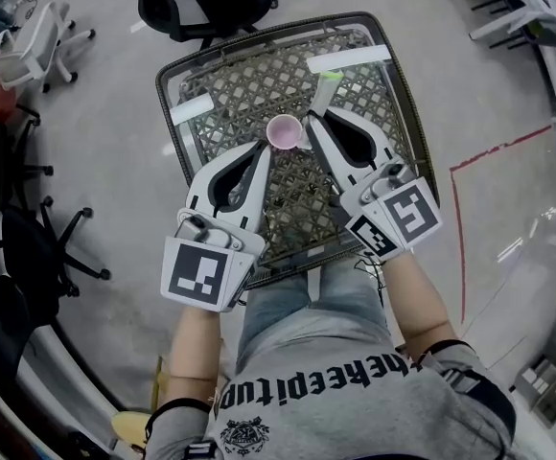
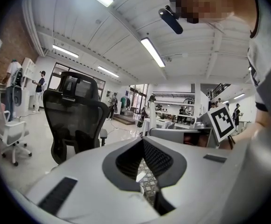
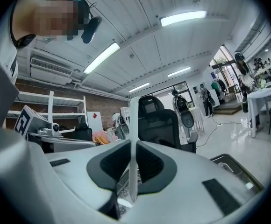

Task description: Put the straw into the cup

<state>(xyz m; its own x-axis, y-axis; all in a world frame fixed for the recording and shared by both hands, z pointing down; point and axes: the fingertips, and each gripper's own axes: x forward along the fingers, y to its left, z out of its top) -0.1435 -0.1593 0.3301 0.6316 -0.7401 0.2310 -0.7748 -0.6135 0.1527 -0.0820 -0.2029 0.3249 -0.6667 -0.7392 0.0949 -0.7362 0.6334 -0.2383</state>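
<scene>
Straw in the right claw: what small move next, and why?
Probably shift the right claw toward the cup until the straw it pinches is over the opening; in the head view the straw stands beside the rim, not above it.

Blk office chair (image 1: 211, 3) just behind lattice-top desk (image 1: 249, 80); wht chair (image 1: 43, 41) far left; red tape line (image 1: 498, 149) on floor (image 1: 115, 151), rt.

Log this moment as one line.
right gripper: shut on straw; straw: upright, not in cup; left gripper: shut, empty; cup: on mesh table
</scene>
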